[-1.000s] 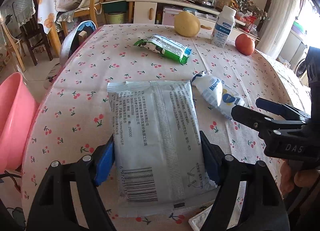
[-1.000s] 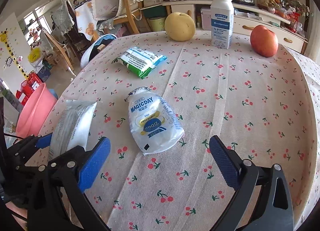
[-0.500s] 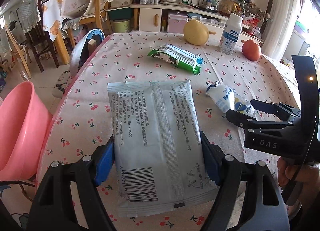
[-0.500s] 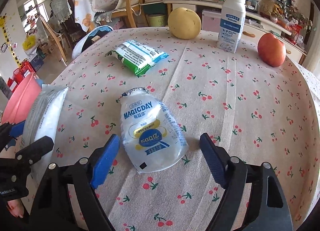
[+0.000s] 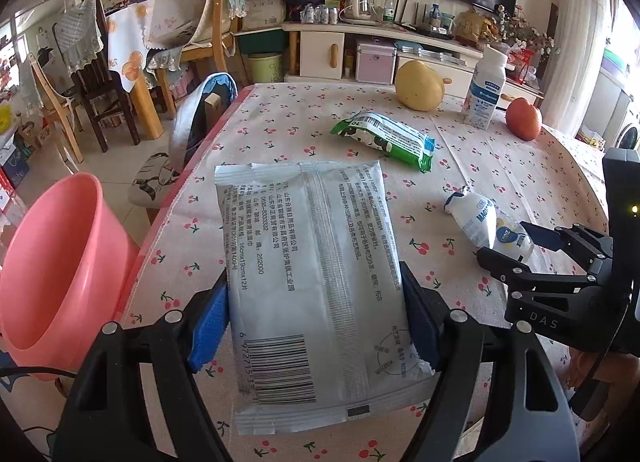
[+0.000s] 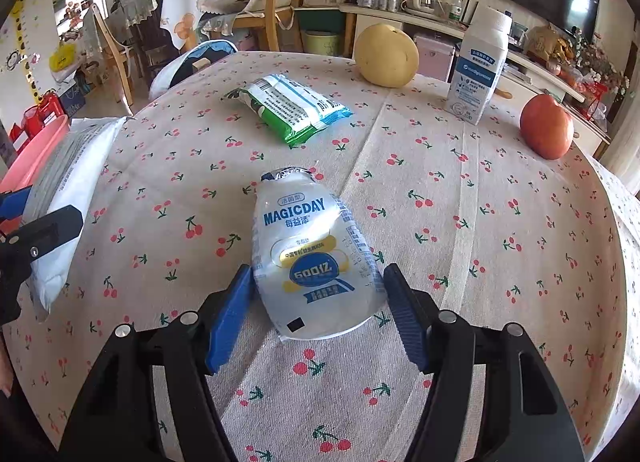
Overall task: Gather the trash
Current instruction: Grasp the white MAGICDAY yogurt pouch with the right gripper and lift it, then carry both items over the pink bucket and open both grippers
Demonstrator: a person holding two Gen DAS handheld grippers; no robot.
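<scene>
My left gripper (image 5: 314, 322) is shut on a grey wipes packet (image 5: 316, 274) and holds it above the table's left edge; the packet also shows in the right wrist view (image 6: 68, 197). My right gripper (image 6: 318, 310) is open, its blue pads on either side of a white MAGICDAY pouch (image 6: 316, 254) that lies flat on the cherry-print tablecloth (image 6: 480, 262). The pads are close to the pouch's sides. The pouch (image 5: 480, 217) and right gripper (image 5: 520, 246) also show in the left wrist view. A green snack wrapper (image 6: 288, 105) lies further back.
A pink bucket (image 5: 52, 270) stands below the table's left edge. At the back of the table are a yellow pear (image 6: 386, 55), a white milk bottle (image 6: 478, 65) and a red apple (image 6: 546, 131). Chairs (image 5: 200, 117) stand to the left.
My right gripper moved forward and narrowed around the MAGICDAY pouch. My left gripper lifted and pulled back with the wipes packet, bringing the pink bucket more into view.
</scene>
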